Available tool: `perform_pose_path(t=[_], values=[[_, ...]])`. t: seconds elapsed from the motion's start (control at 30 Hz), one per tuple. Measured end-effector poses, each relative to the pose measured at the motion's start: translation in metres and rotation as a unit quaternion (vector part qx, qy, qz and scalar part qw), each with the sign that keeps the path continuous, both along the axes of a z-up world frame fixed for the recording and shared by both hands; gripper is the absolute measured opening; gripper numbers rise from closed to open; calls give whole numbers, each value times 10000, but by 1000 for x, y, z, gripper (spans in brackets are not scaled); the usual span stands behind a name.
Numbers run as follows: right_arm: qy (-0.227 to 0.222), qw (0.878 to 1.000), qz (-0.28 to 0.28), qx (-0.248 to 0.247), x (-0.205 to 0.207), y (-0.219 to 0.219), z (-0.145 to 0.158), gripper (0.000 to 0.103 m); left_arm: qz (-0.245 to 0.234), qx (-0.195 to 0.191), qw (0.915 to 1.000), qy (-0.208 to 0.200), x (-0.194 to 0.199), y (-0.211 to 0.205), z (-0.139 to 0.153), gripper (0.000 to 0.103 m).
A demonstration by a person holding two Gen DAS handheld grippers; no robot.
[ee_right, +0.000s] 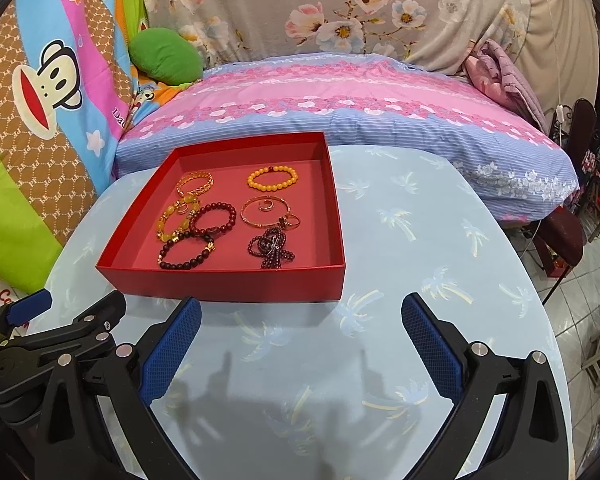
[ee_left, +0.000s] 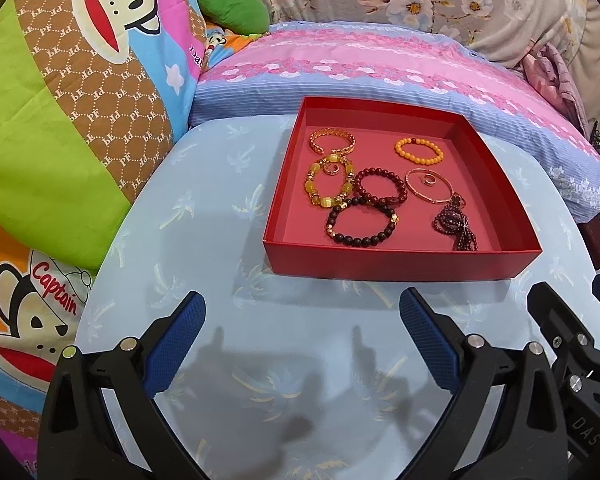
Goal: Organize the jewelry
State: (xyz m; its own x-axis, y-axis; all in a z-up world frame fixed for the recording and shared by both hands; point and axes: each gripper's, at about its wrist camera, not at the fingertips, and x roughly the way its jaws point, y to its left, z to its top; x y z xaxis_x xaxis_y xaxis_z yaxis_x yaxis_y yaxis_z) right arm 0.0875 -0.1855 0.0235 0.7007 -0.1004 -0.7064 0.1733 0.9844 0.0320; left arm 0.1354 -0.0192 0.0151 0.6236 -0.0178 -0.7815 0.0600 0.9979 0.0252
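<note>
Your left gripper hangs low over the counter with its blue-padded fingers spread wide and nothing between them; your right gripper sits beside it in the same way, wide open and empty. Each one shows at the edge of the other's view.

Just ahead of both, a shallow red box rests on the counter's pale blue palm-tree cloth, and all the jewelry lies inside it. From your left view, a dark beaded bracelet with gold accents is nearest the front wall, touching a dark red beaded bracelet behind it. To their left is a chunky yellow stone bracelet with a small ring lying inside its loop, and behind that a gold link bracelet. An orange beaded bracelet sits apart near the back right. A thin rose-gold bangle encircles another small ring, and a bunched purple bead strand lies just in front of it.

Behind the counter is a bed with a pink and blue floral pillow, a green cushion, and a cartoon monkey blanket to the left.
</note>
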Motion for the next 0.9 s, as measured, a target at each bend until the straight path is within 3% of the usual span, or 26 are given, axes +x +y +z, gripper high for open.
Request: perform_pose_path(t=[0.9], values=[[3, 10000, -6, -3, 0, -2, -1, 97, 20, 29, 10000, 8, -1, 0, 0, 93]])
